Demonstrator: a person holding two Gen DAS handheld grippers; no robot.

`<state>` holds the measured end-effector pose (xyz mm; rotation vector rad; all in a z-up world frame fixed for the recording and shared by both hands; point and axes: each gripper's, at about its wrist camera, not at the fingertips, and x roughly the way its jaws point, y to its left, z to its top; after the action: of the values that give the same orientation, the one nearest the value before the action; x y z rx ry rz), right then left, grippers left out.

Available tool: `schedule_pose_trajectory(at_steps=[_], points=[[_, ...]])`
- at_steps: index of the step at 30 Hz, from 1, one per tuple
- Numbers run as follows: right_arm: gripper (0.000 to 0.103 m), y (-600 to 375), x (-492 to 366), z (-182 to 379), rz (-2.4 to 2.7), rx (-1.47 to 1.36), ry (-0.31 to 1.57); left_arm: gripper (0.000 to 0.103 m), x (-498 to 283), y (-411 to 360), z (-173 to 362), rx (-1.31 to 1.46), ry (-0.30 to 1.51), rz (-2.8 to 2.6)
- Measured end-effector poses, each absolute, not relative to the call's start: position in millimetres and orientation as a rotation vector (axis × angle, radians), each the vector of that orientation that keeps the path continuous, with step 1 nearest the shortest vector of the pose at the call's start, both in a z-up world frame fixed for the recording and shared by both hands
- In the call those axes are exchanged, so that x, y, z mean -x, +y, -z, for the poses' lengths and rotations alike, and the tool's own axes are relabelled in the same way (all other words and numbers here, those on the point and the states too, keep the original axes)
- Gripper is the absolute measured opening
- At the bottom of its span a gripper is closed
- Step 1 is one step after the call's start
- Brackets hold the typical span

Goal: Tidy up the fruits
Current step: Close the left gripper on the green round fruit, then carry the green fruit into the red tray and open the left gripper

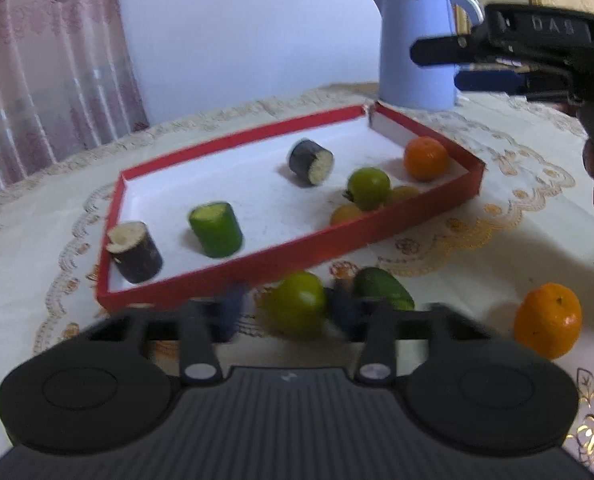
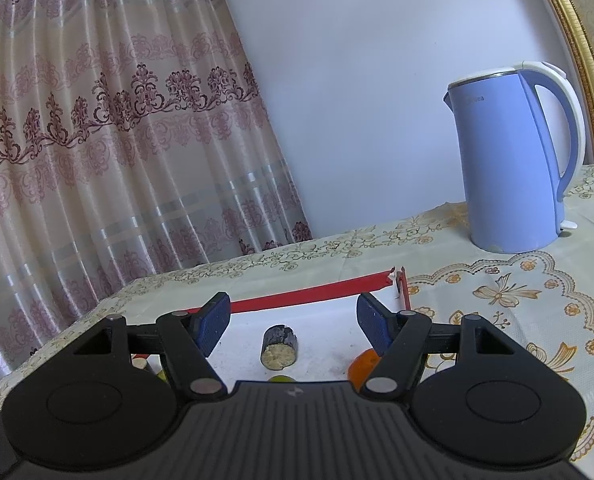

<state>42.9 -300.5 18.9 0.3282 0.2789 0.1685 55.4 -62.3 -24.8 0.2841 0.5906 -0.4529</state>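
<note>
Legible markings are few. The right gripper [image 1: 437, 66], seen from the left wrist view, carries raised letters on its black body reading roughly "DAB", mirrored or partly blurred. The kettle [image 2: 513, 168] bears a small brand mark near its top rim in the right wrist view; only the ending "ea" can be made out.

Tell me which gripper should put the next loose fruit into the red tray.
Left, probably. The left gripper is open with the green fruit between its fingers, just outside the red tray. The right gripper is open above the tray, nothing between its fingers.
</note>
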Motion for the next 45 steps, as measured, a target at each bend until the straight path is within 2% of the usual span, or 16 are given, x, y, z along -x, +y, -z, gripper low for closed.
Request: schedule_pose_trajectory(at_steps=[17,29,35,36,38,40,45], points=[[0.069,-300.9,-43.0,-20.0,-0.165,-0.323,0.277,0.030,-53.5,-53.1,17.2,-0.254,0.571,0.329],[0.069,-298.4,-42.2,-16.9,-0.139,-0.316,0.271,0.030,-34.3,-48.7,-24.8,-0.240,0.411,0.135],[0.069,-298.0,-42.5,-15.9,-0.138,-0.316,0.271,0.031,-62.5,-60.5,-27.9,-0.243,0.385,0.073],[0.069,-298.1,-42.9,-15.7,-0.138,-0.319,0.273,0.033,-71.2,-61.0,-26.1,-0.237,0.391,0.057],[0.069,-296.7,-42.2,-15.6,-0.139,-0.319,0.277,0.045,-86.9,-61.4,-21.6,-0.226,0.397,0.034],[0.069,-295.9,-42.4,-15.5,-0.145,-0.318,0.281,0.091,-99.6,-58.8,-18.1,-0.210,0.400,-0.021],[0.069,-294.2,-42.5,-16.2,-0.159,-0.303,0.284,0.094,-106.1,-53.7,-12.7,-0.209,0.398,-0.046]])
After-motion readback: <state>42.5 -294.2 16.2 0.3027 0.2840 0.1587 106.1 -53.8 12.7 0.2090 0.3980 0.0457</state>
